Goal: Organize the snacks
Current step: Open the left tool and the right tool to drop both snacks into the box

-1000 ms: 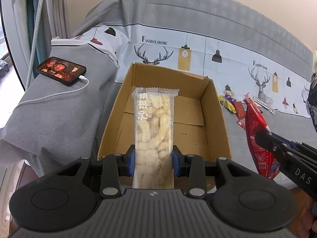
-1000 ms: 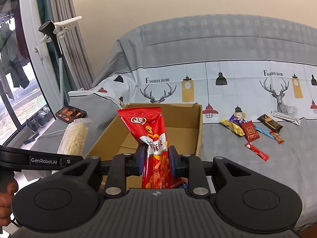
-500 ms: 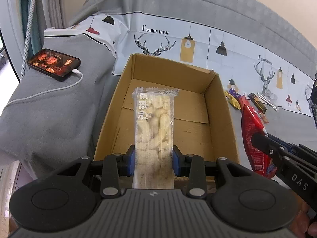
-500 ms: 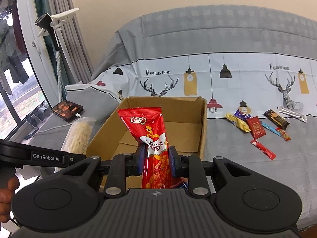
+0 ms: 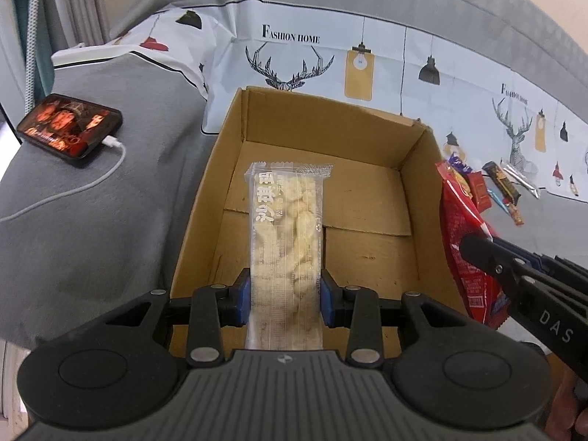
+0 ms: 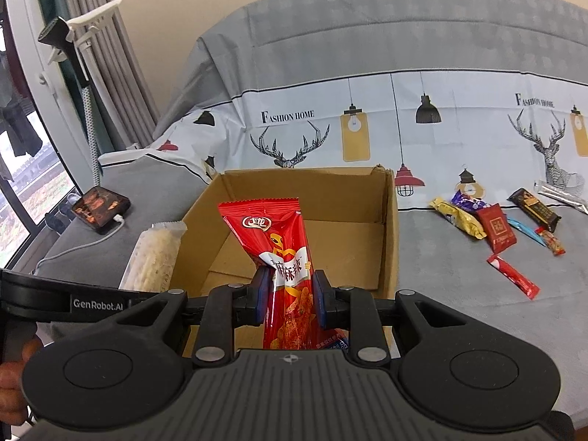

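My left gripper (image 5: 286, 296) is shut on a clear packet of pale puffed snack (image 5: 287, 235), which hangs over the open cardboard box (image 5: 323, 125). The box floor shows bare cardboard. My right gripper (image 6: 289, 296) is shut on a red snack packet (image 6: 281, 242), held upright above the near edge of the same box (image 6: 391, 228). In the left wrist view the red packet (image 5: 463, 235) and the right gripper's black finger sit just right of the box wall. In the right wrist view the pale packet (image 6: 154, 257) shows left of the box.
Several small wrapped snacks (image 6: 496, 224) lie on the grey sofa cover right of the box. A phone (image 5: 70, 128) on a white charging cable rests on the sofa's left arm. Curtains and a window stand at the far left. A hand (image 6: 14, 386) grips the left tool.
Both grippers moved forward and down toward the box, packets still held. The box now looks larger and closer in both views.
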`<state>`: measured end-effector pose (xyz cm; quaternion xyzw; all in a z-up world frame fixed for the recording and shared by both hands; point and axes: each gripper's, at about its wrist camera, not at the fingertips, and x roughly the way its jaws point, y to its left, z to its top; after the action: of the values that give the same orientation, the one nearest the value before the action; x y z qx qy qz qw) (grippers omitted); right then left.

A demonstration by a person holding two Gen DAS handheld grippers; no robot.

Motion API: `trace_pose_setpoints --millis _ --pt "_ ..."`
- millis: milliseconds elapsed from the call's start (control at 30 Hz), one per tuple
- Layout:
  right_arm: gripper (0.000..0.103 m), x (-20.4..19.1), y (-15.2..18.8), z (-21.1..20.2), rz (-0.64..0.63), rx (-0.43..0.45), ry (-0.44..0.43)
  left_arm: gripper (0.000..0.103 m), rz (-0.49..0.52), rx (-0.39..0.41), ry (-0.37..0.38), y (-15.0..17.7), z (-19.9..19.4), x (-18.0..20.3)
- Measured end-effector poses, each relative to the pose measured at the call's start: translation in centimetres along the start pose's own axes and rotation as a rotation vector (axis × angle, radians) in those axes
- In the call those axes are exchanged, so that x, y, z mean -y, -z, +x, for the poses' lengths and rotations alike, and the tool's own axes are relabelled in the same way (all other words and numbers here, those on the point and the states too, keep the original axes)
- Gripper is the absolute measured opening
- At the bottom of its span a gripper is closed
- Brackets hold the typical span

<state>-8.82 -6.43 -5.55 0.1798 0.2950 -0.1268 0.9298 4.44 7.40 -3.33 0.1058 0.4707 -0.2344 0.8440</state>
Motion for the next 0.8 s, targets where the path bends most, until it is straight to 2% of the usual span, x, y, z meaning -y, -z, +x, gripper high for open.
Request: trace_pose_setpoints --millis 367,400,467,500,533,600,733,800 --pt "0.027 1.1 -0.8 5.6 0.023 -0.054 0.028 0.040 0.035 -0.042 -0.012 -1.8 5.0 0.4" --pt "0.031 1.2 -0.9 6.1 0.027 -0.067 0.024 0.043 0.041 -0.049 -0.002 -1.9 5.5 0.4" --pt "0.041 1.6 -1.1 7.0 0.054 -0.095 0.021 0.081 0.036 -0.056 0.011 -2.1 6.0 0.2" --pt "0.055 1.8 -1.2 7.2 0.064 -0.097 0.030 0.102 0.026 -0.056 -0.007 -2.2 6.1 0.1" --pt "0.064 2.0 -1.2 7.1 0.076 -0.084 0.047 0.103 0.008 -0.039 -0.043 -2.2 6.0 -0.1" --pt "0.078 2.5 -1.4 6.7 0.076 -0.075 0.065 0.103 -0.003 -0.017 -0.033 -1.9 5.8 -0.7" --pt "0.091 4.0 -1.1 5.6 0.084 -0.051 0.129 0.103 -0.015 -0.048 -0.054 -0.9 6.0 -1.6" --pt "0.092 4.9 -0.5 5.8 0.090 -0.077 0.171 0.103 -0.009 -0.058 -0.044 -0.3 5.8 -1.8"
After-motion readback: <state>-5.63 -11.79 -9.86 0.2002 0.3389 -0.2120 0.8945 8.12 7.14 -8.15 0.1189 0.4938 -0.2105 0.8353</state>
